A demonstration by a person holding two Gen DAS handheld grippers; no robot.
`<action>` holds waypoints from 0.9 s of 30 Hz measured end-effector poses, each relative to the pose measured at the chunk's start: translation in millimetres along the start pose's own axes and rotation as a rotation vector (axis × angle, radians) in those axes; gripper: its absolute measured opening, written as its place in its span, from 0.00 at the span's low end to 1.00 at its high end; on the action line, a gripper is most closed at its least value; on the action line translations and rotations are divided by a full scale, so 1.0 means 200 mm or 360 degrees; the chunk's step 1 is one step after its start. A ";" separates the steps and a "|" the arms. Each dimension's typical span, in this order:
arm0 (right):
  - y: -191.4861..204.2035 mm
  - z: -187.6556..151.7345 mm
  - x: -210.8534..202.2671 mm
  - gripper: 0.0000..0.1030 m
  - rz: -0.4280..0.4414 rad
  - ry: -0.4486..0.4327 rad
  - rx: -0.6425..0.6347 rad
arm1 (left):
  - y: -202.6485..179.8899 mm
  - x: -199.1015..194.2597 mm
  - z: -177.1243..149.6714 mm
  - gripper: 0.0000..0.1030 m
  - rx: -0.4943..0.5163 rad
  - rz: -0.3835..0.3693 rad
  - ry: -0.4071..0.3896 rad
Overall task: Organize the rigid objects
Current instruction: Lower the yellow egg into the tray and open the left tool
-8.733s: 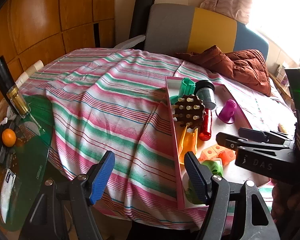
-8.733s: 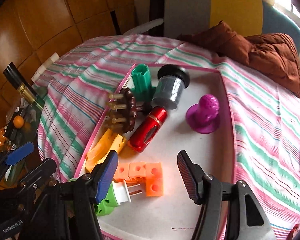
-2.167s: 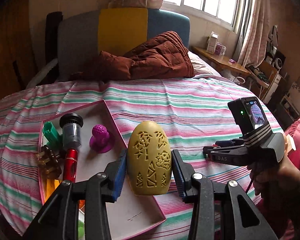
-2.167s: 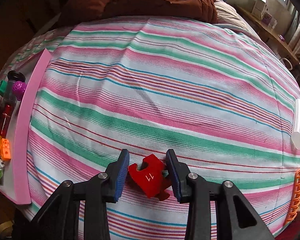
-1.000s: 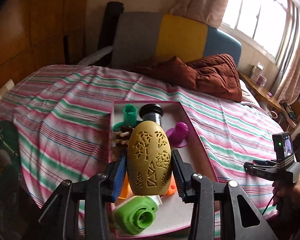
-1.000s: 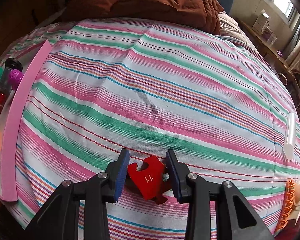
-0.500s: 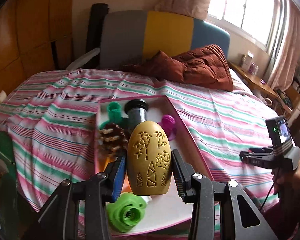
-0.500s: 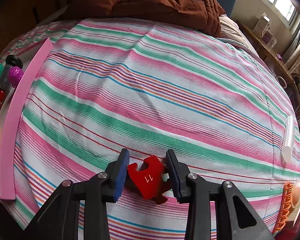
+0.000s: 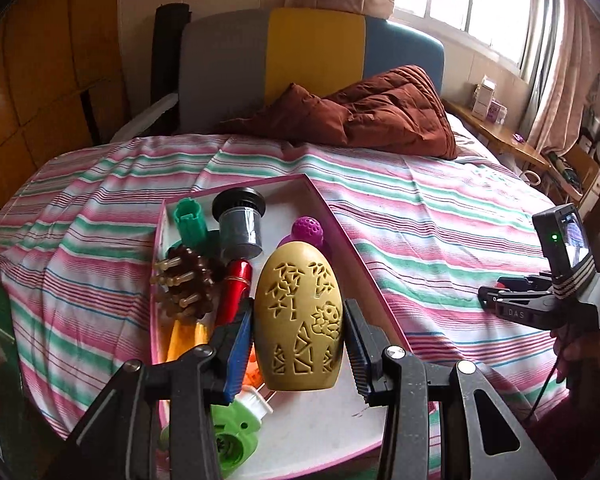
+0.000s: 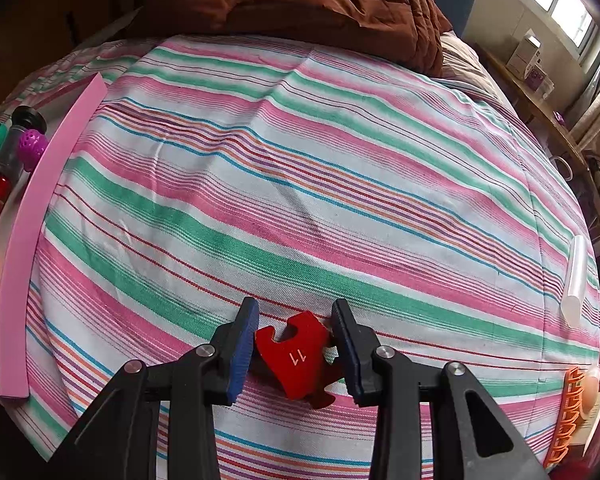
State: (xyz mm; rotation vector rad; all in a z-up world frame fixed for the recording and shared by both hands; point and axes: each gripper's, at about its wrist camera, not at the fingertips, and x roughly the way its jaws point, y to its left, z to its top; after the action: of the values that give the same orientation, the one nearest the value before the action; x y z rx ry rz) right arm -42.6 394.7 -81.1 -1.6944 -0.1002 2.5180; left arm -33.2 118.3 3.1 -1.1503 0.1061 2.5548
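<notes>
Yellow carved egg (image 9: pixel 300 316) clamped in left claw (image 9: pixel 298 344), now carried over pink tray (image 9: pixel 342 232); drop-off judged next. Red puzzle piece (image 10: pixel 296 354) held unmoved in right claw (image 10: pixel 296 344).

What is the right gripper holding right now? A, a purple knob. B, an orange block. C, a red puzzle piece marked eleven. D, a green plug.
C: in the right wrist view the right gripper has its blue pads pressed on either side of the red puzzle piece with 11 on it, just above the striped bedspread.
</notes>
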 end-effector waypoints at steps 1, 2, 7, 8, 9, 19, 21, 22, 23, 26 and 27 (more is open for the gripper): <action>0.00 0.00 0.00 0.36 0.0000 0.0000 0.0000 | 0.00 0.01 0.00 0.42 0.0004 0.0001 0.0003; 0.00 0.00 0.00 0.36 0.0000 0.0000 0.0000 | -0.01 0.02 0.01 0.42 0.0008 0.0000 0.0006; 0.00 0.00 0.00 0.36 -0.0002 0.0000 -0.0001 | -0.01 0.12 0.02 0.42 0.0005 0.0000 0.0062; 0.00 0.00 0.00 0.36 -0.0002 0.0000 -0.0002 | -0.01 0.14 0.03 0.42 0.0005 0.0000 0.0072; 0.00 0.00 0.00 0.36 -0.0002 0.0001 -0.0001 | -0.01 0.15 0.03 0.42 0.0003 -0.0001 0.0079; 0.01 0.00 0.00 0.36 -0.0003 0.0000 -0.0001 | 0.03 0.37 0.05 0.42 -0.0058 -0.0010 0.0221; 0.01 0.00 0.00 0.36 -0.0003 0.0001 0.0000 | 0.03 0.37 0.05 0.42 -0.0057 0.0010 0.0206; 0.01 0.00 0.00 0.36 -0.0003 0.0001 0.0000 | 0.04 0.37 0.05 0.42 -0.0060 0.0008 0.0202; 0.01 0.00 0.00 0.36 -0.0004 0.0000 -0.0001 | 0.04 0.36 0.05 0.42 -0.0068 0.0007 0.0192; 0.01 0.00 0.00 0.36 -0.0004 0.0000 -0.0001 | 0.04 0.32 0.05 0.43 -0.0065 0.0030 0.0154; 0.01 0.00 0.00 0.36 -0.0004 0.0000 -0.0002 | 0.05 0.30 0.05 0.45 -0.0065 0.0034 0.0137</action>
State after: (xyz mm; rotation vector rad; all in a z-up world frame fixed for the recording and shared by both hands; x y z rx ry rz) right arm -43.0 392.8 -81.3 -1.6938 -0.1038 2.5166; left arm -80.7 128.1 -34.6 -1.2813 0.0872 2.5370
